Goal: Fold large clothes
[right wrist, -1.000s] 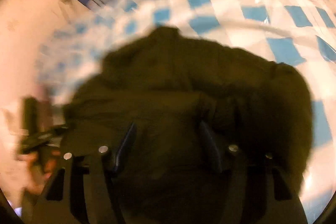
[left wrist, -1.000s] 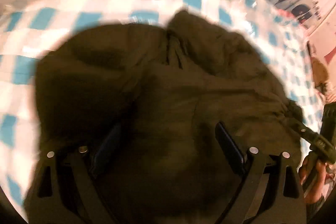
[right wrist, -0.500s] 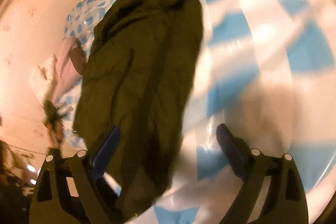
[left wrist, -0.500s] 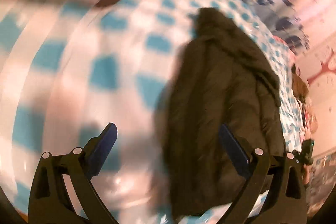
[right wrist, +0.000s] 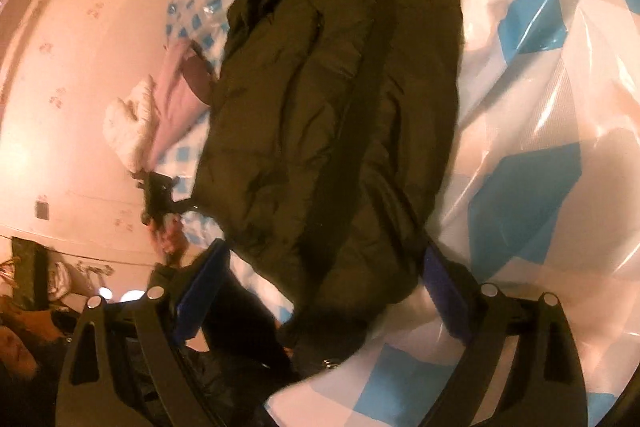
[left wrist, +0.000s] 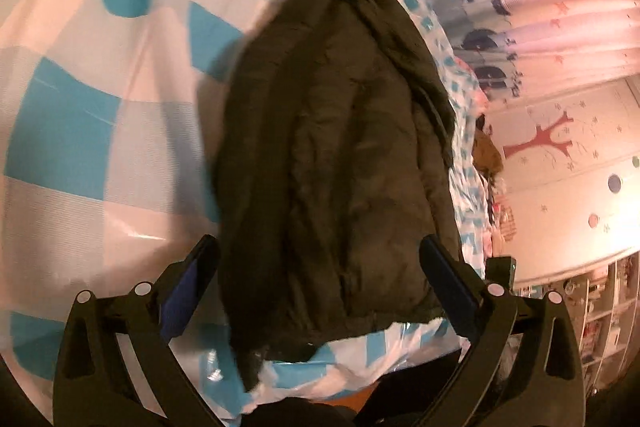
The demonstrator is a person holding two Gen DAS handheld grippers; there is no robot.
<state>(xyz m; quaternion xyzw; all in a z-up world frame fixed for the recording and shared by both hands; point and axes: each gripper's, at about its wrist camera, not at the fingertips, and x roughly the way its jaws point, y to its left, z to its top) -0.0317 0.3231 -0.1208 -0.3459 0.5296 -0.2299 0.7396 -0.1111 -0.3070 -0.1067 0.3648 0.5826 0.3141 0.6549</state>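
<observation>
Blue-and-white checked plastic sheet (left wrist: 92, 99) spread across the work surface, glossy and wrinkled. Dark olive padded jacket (left wrist: 340, 155) laid lengthwise on it, folded into a long narrow strip, hem toward the near edge, collar end farthest away. Left gripper (left wrist: 318, 267) held above the hem with jaws spread wide, nothing between them. Right gripper (right wrist: 324, 275) likewise spread apart over the jacket's (right wrist: 336, 99) near end, gripping nothing. Pink cloth (right wrist: 176, 95) and white bundle (right wrist: 128, 127) beside the jacket's far side.
</observation>
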